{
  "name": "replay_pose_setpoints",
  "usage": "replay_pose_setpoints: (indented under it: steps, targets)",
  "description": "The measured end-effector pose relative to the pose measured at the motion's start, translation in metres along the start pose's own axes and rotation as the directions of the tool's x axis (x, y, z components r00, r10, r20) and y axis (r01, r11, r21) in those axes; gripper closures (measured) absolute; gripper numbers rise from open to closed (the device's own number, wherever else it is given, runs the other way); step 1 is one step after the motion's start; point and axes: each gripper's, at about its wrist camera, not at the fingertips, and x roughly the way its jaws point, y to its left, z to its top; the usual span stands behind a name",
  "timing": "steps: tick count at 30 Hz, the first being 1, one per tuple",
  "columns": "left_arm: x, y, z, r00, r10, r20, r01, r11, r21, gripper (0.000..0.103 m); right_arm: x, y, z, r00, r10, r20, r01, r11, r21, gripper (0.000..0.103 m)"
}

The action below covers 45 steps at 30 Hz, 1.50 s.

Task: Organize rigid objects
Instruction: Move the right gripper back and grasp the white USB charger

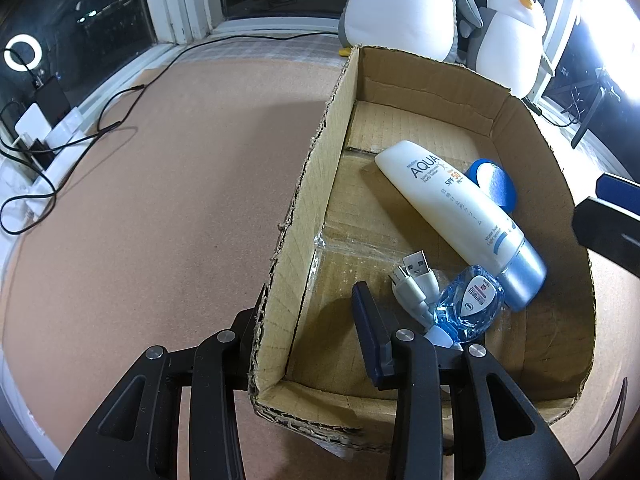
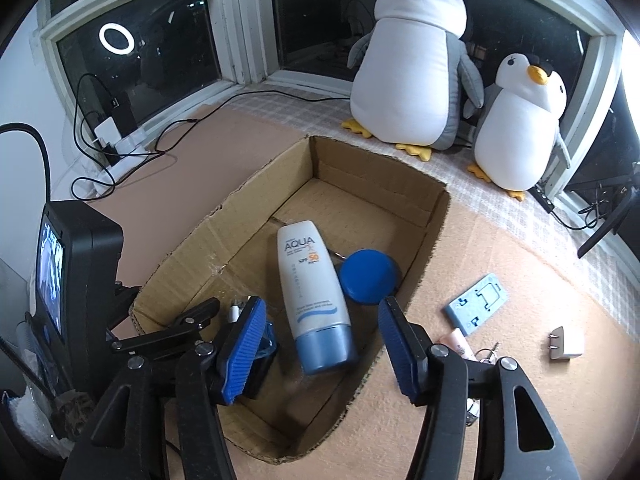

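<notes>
The right gripper (image 2: pixel 320 344), jaws spread, straddles the sunscreen tube (image 2: pixel 312 300) lying lengthwise between them in the box (image 2: pixel 424 240), while the left gripper (image 1: pixel 304 320) pinches the box wall.

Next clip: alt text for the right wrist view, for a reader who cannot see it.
The open right claw hovers over a cardboard box holding a white sunscreen tube and a blue round lid. Two penguin plush toys sit behind by the window.
</notes>
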Motion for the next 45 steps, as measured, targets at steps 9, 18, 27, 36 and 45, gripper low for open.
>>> replay_pose_setpoints:
  steps: [9, 18, 27, 36, 45]
  targets:
    - [0.0, 0.0, 0.001, 1.0, 0.006, -0.001, -0.006, 1.0, 0.003, 0.066, -0.009, -0.024, -0.007, 0.999, -0.047, 0.007, 0.047, 0.998, 0.033, 0.048]
    - [0.0, 0.0, 0.001, 1.0, 0.007, -0.001, -0.007, 1.0, 0.004, 0.066, -0.014, -0.065, -0.02, 0.995, -0.098, -0.008, 0.098, 0.99, 0.103, 0.048]
    - [0.0, 0.0, 0.002, 1.0, 0.013, -0.004, -0.013, 1.0, 0.009, 0.066, -0.019, -0.121, -0.041, 0.986, -0.162, -0.028, 0.164, 0.966, 0.198, 0.048]
    - [0.0, -0.001, 0.002, 1.0, 0.018, -0.004, -0.018, 1.0, 0.013, 0.065, -0.024, -0.195, -0.066, 0.978, -0.204, -0.047, 0.208, 0.92, 0.332, 0.041]
    - [0.0, -0.001, 0.002, 1.0, 0.019, -0.005, -0.019, 1.0, 0.014, 0.065, -0.018, -0.237, -0.076, 0.97, -0.228, -0.077, 0.24, 0.888, 0.391, 0.041]
